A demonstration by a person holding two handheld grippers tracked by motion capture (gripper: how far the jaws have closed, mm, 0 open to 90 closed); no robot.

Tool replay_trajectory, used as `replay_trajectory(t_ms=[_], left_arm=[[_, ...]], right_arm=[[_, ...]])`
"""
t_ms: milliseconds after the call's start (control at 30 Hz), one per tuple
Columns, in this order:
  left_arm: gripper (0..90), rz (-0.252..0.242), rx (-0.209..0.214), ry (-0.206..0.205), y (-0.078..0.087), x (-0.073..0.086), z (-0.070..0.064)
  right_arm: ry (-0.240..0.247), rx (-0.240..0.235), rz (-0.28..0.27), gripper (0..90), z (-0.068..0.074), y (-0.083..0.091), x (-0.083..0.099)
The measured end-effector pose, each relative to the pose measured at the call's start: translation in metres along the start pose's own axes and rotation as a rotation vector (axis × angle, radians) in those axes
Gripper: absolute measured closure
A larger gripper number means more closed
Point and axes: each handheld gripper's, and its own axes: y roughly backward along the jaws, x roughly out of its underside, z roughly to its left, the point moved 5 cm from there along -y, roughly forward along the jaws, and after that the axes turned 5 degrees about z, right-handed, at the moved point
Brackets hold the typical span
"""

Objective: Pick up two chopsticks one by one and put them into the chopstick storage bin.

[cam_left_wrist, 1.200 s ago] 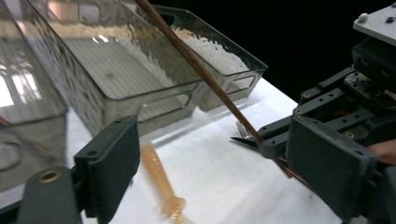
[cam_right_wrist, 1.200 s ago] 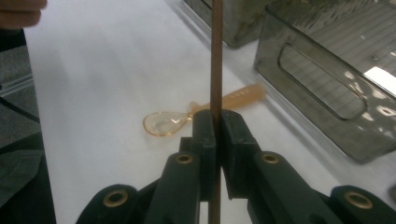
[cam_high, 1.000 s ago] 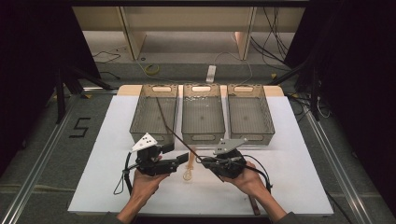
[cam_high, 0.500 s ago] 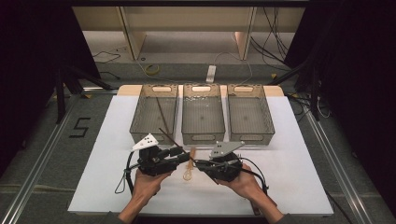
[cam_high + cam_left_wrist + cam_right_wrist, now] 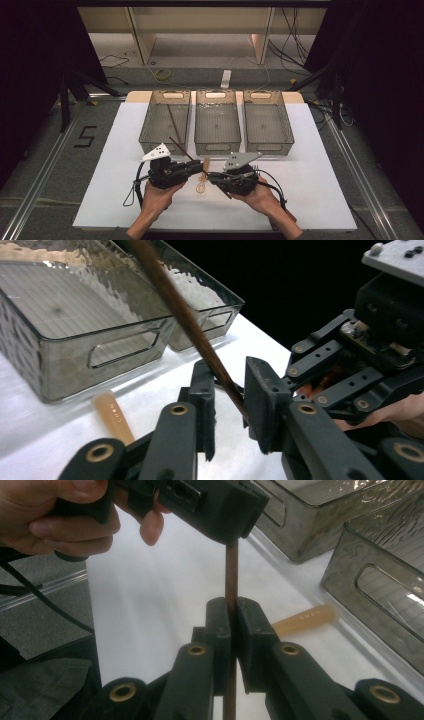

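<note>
A thin dark brown stick (image 5: 182, 148) slants up to the left over the white table's front middle. My right gripper (image 5: 210, 176) is shut on it; in the right gripper view its jaws (image 5: 231, 602) pinch the stick (image 5: 231, 570) upright. My left gripper (image 5: 199, 166) reaches in from the left, and its jaws (image 5: 229, 367) stand apart around the stick (image 5: 200, 335), which rests against one jaw. A pale wooden utensil (image 5: 201, 180) lies flat on the table under both grippers, and its handle (image 5: 112, 415) (image 5: 302, 620) points toward the bins.
Three translucent grey bins (image 5: 150, 135) (image 5: 217, 147) (image 5: 285, 137) stand in a row behind the grippers. The left bin holds another dark stick (image 5: 172, 117). The white table (image 5: 320, 190) has free room on both sides. Black cables trail from each gripper.
My right gripper has moved left, closer to the left gripper, so the two now meet over the pale utensil. The utensil has not moved.
</note>
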Motion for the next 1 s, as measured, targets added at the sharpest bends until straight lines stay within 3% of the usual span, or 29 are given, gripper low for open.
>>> replay_trajectory(t_ms=[167,267,367,467,667,1000], left_arm=[[81.9,0.012,0.046,-0.001,0.0,0.0,-0.003],[84.4,0.021,0.051,-0.01,-0.001,0.0,-0.006],[84.8,0.044,0.008,-0.046,0.001,0.001,-0.005],[85.0,0.05,-0.003,-0.041,0.004,-0.001,-0.002],[85.0,0.05,-0.022,-0.002,0.011,-0.003,0.006],[85.0,0.06,-0.058,0.033,0.025,-0.009,0.021]], right_arm=[[0.011,0.0,0.006,83.8,0.001,-0.003,0.002],[0.013,0.0,0.01,82.3,0.0,-0.004,0.003],[0.001,-0.003,-0.002,76.5,-0.002,-0.002,0.003],[-0.009,-0.008,-0.019,67.6,-0.004,0.003,0.002],[-0.032,0.019,-0.008,48.6,-0.014,0.015,0.008],[-0.102,0.083,-0.021,34.9,-0.034,0.035,0.023]])
